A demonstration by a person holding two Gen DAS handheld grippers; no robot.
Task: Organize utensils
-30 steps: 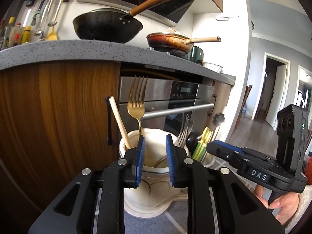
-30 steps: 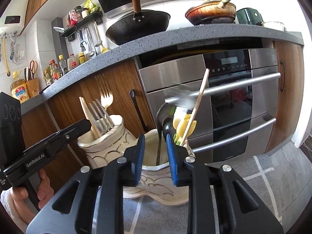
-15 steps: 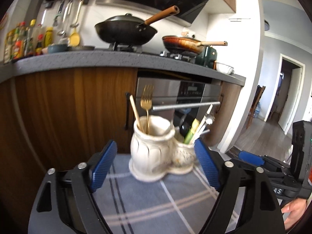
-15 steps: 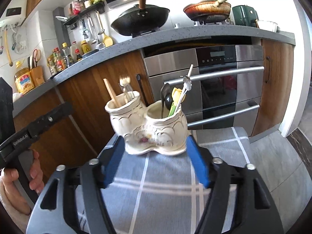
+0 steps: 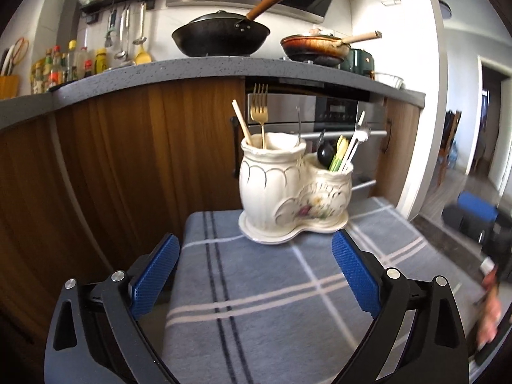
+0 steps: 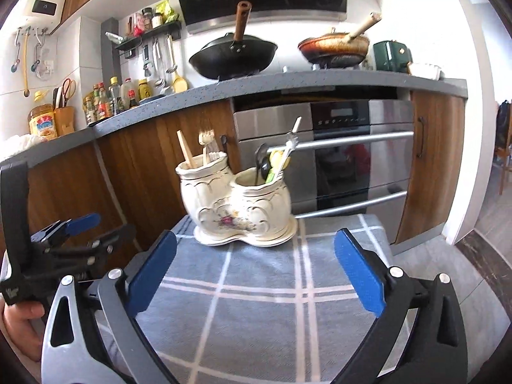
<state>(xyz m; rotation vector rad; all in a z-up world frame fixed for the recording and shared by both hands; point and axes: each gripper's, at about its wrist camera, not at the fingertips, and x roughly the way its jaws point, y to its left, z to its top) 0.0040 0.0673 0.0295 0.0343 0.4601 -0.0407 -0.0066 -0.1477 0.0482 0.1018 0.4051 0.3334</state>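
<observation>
Forks (image 5: 260, 118) stand sorted in the holder's (image 5: 288, 185) taller left pot, spoons (image 5: 339, 155) probably in the right; holder sits on the cloth (image 5: 256, 288). Left gripper (image 5: 252, 275) and right gripper (image 6: 256, 268) gape empty, clear of it, suggesting sorting is done

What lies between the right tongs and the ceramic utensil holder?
Only bare plaid cloth: in the right wrist view, nothing sits between the open right tongs and the ceramic utensil holder.
</observation>
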